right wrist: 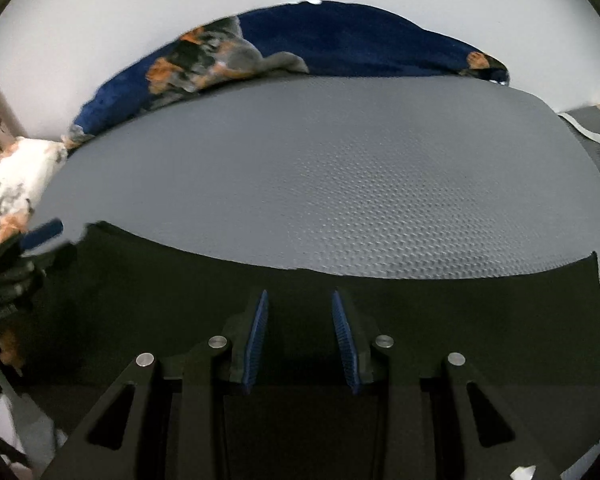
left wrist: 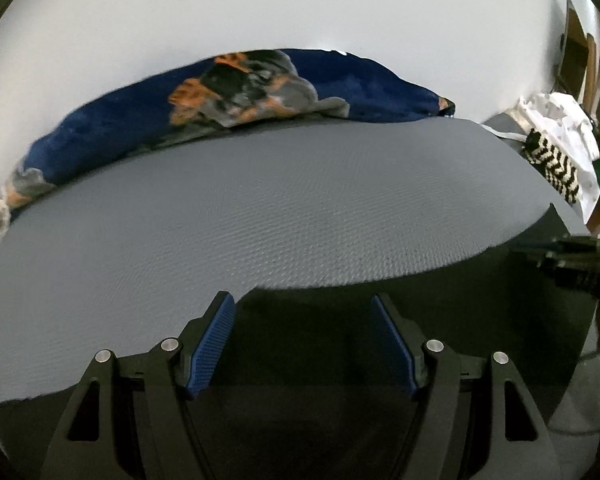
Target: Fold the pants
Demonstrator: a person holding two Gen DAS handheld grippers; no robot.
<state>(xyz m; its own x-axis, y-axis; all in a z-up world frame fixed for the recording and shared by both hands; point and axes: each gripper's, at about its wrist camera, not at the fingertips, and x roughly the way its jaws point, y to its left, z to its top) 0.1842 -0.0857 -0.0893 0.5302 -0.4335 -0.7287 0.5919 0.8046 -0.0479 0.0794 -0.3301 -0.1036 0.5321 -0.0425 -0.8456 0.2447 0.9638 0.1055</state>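
Note:
Dark, nearly black pants (left wrist: 440, 312) lie flat on a grey textured mat (left wrist: 260, 208), filling the near part of both views; they also show in the right wrist view (right wrist: 160, 300). My left gripper (left wrist: 303, 304) is open wide and empty, just above the pants' far edge. My right gripper (right wrist: 299, 300) is open with a narrower gap, empty, low over the pants. The right gripper shows at the right edge of the left wrist view (left wrist: 560, 260); the left gripper shows at the left edge of the right wrist view (right wrist: 32, 240).
A navy blanket with an orange and grey print (left wrist: 240, 88) lies along the mat's far edge against a white wall. White and zebra-patterned clothes (left wrist: 556, 148) are piled at the right. A white patterned cloth (right wrist: 12, 184) lies at the left.

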